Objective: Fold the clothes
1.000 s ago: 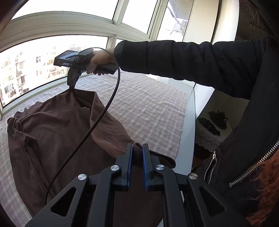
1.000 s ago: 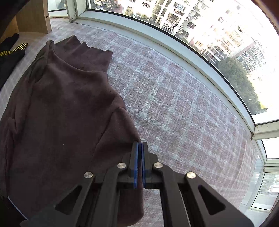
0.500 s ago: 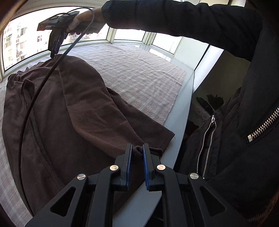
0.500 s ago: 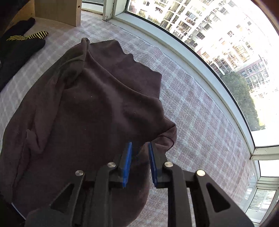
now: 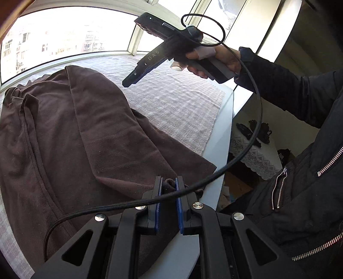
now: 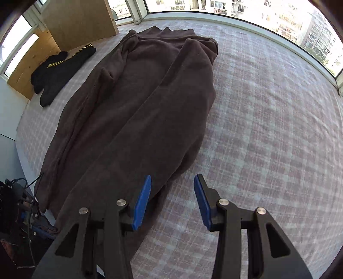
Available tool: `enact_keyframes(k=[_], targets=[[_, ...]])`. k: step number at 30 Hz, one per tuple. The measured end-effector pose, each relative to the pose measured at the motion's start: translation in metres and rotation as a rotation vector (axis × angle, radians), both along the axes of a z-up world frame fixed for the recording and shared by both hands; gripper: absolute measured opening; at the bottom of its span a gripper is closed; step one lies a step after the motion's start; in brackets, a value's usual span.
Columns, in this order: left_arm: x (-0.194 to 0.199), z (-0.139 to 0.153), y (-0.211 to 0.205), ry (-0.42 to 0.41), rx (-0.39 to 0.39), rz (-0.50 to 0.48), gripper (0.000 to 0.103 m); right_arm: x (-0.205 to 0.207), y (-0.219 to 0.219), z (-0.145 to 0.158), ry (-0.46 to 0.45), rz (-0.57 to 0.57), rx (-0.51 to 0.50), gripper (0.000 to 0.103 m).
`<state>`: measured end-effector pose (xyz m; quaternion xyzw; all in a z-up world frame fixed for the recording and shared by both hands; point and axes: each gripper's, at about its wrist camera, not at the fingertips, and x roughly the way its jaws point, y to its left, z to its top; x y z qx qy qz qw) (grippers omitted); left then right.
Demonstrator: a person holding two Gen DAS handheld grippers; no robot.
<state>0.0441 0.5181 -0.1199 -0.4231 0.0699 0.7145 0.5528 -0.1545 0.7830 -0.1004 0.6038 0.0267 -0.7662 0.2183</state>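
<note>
My left tool (image 5: 168,188) is pinched almost shut on a bunched bit of the brown garment (image 5: 75,133), right at the near edge of the worktop (image 5: 220,137). The cloth sits squeezed between the two blue pads (image 5: 158,193). A black cable (image 5: 253,120) loops across in front of this tool.

My right tool (image 6: 172,193) has just been opening, and its blue pads stand apart with nothing between them. It hangs in the air above the checked cloth (image 6: 268,128) that covers the worktop, just beside the right edge of the garment (image 6: 139,103). In the left view I can see that same tool (image 5: 128,82) held up above the worktop by a hand (image 5: 216,59) in a dark sleeve (image 5: 285,85), well clear of the fabric.

The brown garment lies long and flat on the checked cloth, running from the near edge of the worktop toward the far edge by the windows (image 6: 278,12). One long side is folded over onto the middle, and the fold makes a straight ridge down its length. The far end is a bit crumpled.

A small black garment with yellow stripes (image 6: 57,73) lies by the far left corner of the worktop, next to a wooden panel (image 6: 79,19). It does not touch the brown one
</note>
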Motion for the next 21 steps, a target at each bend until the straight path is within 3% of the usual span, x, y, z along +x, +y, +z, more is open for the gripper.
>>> enact_keyframes(k=[3,10,13,15,17,21], targets=[[0.005,-0.006,0.0,0.007,-0.035,-0.029,0.011,0.015,-0.003,-0.019,-0.036,-0.033,-0.056,0.042],[0.012,-0.021,-0.013,-0.014,-0.073,-0.036,0.011,0.021,-0.025,-0.04,-0.077,-0.019,-0.036,0.042],[0.015,-0.022,-0.028,-0.028,-0.09,-0.03,0.016,0.023,-0.031,-0.039,-0.066,-0.008,-0.007,0.033],[0.018,-0.017,-0.037,-0.015,-0.103,-0.025,0.02,0.027,-0.031,-0.036,-0.068,-0.015,0.004,0.032],[0.02,-0.009,-0.046,0.003,-0.112,-0.019,0.028,0.038,-0.029,-0.026,-0.053,-0.034,-0.016,0.033],[0.022,0.013,-0.056,0.088,-0.096,-0.012,0.028,0.078,-0.024,-0.009,-0.031,-0.09,-0.093,0.033]])
